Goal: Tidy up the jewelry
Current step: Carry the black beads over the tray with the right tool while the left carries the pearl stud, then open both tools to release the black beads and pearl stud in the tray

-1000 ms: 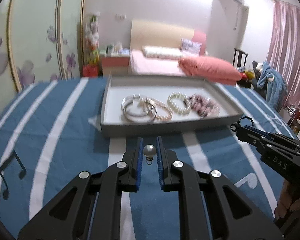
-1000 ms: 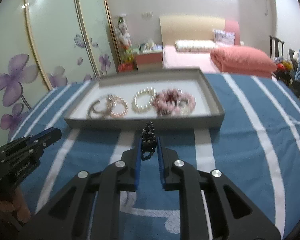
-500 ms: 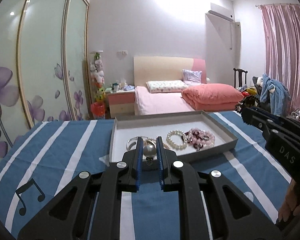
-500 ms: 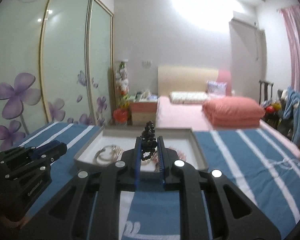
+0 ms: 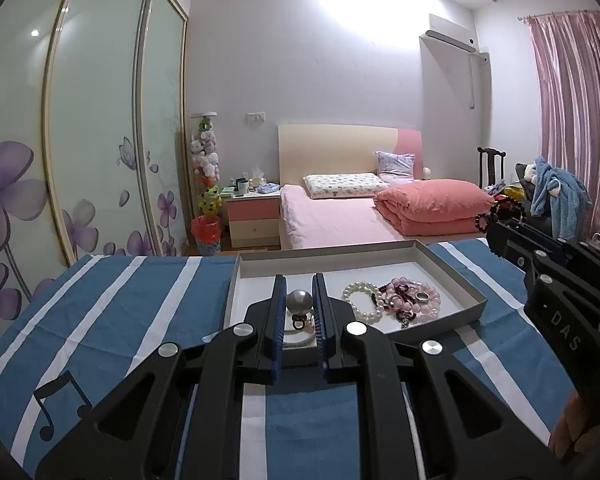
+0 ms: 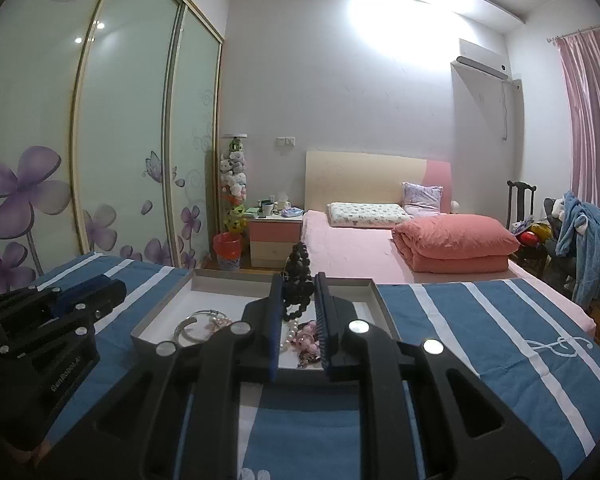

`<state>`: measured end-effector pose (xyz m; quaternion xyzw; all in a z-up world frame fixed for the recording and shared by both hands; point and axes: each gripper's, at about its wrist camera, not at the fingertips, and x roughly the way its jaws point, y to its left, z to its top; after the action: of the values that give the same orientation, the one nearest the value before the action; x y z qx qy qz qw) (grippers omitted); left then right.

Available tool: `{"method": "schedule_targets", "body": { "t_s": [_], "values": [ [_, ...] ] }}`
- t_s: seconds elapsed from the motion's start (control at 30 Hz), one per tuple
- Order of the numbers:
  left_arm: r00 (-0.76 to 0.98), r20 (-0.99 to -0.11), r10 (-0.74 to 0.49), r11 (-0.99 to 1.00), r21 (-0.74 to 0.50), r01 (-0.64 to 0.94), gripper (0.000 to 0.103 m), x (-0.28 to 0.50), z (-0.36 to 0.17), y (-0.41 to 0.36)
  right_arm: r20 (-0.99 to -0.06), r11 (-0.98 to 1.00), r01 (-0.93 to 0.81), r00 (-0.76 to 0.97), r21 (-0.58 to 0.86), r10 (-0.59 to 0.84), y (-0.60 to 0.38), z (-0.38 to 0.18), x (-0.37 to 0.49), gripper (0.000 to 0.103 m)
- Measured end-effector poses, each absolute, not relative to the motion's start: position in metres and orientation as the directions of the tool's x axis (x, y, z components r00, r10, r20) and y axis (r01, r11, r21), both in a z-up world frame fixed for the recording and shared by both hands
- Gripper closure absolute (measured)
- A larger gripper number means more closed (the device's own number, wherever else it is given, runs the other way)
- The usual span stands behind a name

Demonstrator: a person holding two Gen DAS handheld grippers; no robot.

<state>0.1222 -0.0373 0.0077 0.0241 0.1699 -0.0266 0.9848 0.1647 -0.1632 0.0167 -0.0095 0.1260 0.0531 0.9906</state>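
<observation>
My left gripper is shut on a grey pearl pendant, held above the near edge of the grey tray. My right gripper is shut on a black bead bracelet, also raised over the tray. In the tray lie a white pearl bracelet, pink bead bracelets and silver bangles. The right gripper shows at the right of the left wrist view; the left gripper shows at the left of the right wrist view.
The tray sits on a blue cloth with white stripes. Beyond it are a pink bed, a nightstand, wardrobe doors with purple flowers and a chair with clothes.
Both grippers have lifted and tilted up from the cloth with their jewelry still held; the view now looks over the tray toward the room.
</observation>
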Motion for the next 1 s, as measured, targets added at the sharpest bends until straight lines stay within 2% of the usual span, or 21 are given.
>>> {"method": "schedule_targets", "body": {
  "t_s": [0.77, 1.0],
  "values": [
    [0.922, -0.382, -0.066, 0.996, 0.027, 0.082, 0.089, 0.152, 0.006, -0.038, -0.279, 0.995, -0.098, 0.955, 0.011, 0.097, -0.169, 0.010, 0.198, 0.087],
    [0.902, -0.421, -0.091, 0.994, 0.022, 0.110, 0.089, 0.191, -0.005, -0.043, -0.375, 0.992, -0.096, 0.919, 0.081, 0.120, -0.179, -0.009, 0.255, 0.087]
  ]
}}
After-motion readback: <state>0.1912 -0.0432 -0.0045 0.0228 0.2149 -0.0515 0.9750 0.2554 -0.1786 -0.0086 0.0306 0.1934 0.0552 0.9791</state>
